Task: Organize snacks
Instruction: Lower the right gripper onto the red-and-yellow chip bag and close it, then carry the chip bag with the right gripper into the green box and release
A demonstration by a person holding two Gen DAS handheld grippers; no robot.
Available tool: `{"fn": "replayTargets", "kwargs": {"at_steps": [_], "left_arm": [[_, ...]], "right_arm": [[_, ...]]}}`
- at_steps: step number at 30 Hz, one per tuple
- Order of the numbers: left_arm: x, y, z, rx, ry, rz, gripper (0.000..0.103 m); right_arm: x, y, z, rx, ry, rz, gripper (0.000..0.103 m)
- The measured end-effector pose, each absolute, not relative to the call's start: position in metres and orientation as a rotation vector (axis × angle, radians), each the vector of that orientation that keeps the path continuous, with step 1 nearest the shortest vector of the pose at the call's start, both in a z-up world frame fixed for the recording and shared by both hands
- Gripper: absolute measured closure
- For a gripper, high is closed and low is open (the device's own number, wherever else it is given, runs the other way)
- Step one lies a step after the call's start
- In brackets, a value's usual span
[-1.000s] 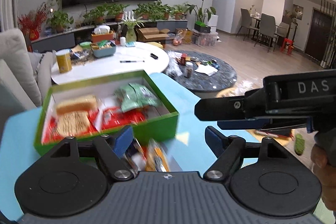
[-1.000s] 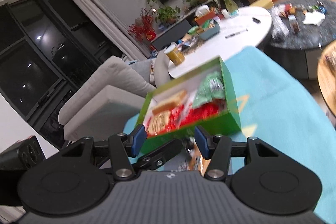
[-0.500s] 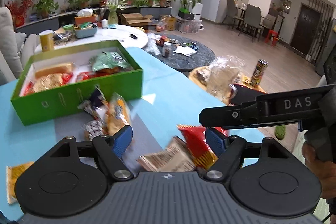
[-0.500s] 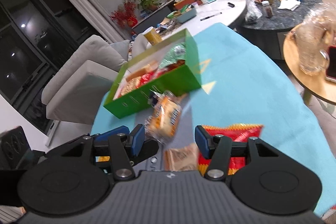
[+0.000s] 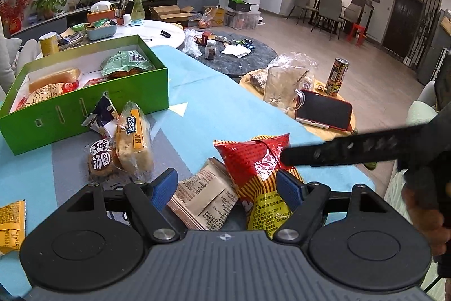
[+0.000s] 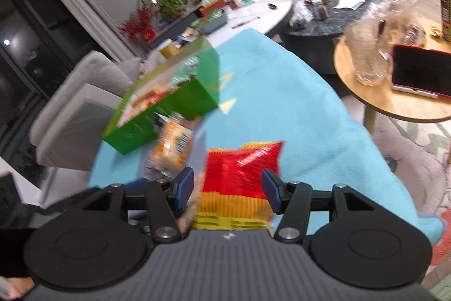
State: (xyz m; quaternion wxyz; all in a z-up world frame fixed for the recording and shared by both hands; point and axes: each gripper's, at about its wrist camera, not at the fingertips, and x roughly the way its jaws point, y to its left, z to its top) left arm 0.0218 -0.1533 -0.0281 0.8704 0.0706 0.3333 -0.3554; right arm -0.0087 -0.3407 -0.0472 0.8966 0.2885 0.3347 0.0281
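A green box [image 5: 93,100] with several snack packs inside sits at the back left of the blue table; it also shows in the right wrist view [image 6: 172,106]. A red and yellow snack bag [image 5: 256,174] and a brown packet [image 5: 203,196] lie between the fingers of my open left gripper [image 5: 227,188]. A bread pack [image 5: 134,140], a round cake pack [image 5: 101,160] and a dark packet [image 5: 103,114] lie before the box. My open right gripper [image 6: 228,188] hovers over the red bag [image 6: 239,168]; it reaches in from the right in the left wrist view [image 5: 284,157].
A yellow packet [image 5: 11,219] lies at the table's left edge. A round wooden side table [image 5: 327,114] to the right holds a glass jug [image 5: 282,83], a red phone [image 5: 324,109] and a can [image 5: 338,75]. A white table and a dark round table stand behind.
Both grippers have pulled back from the green box toward the near end of the table. The red bag and brown packet now lie between their fingers. The right gripper's jaws have widened.
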Motion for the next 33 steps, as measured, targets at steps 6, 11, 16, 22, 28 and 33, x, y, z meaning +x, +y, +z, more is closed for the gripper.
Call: {"fn": "replayTargets", "kwargs": {"at_steps": [6, 11, 16, 22, 28, 33], "left_arm": [[0.019, -0.157, -0.034, 0.172, 0.713, -0.753, 0.029], [0.012, -0.164, -0.035, 0.179, 0.730, -0.792, 0.029], [0.003, -0.178, -0.040, 0.218, 0.754, -0.848, 0.029], [0.010, -0.189, -0.055, 0.235, 0.829, -0.870, 0.042], [0.017, -0.190, -0.062, 0.193, 0.885, -0.899, 0.044], [0.015, -0.192, -0.061, 0.200, 0.868, -0.906, 0.047]], "right_arm": [[-0.002, -0.340, -0.075, 0.558, 0.742, -0.012, 0.040], [-0.005, -0.344, -0.076, 0.570, 0.751, -0.005, 0.036], [-0.007, -0.348, -0.077, 0.620, 0.754, 0.015, 0.036], [-0.010, -0.342, -0.077, 0.629, 0.756, 0.057, 0.037], [-0.012, -0.346, -0.080, 0.682, 0.757, 0.107, 0.044], [-0.011, -0.343, -0.081, 0.697, 0.761, 0.156, 0.048]]}}
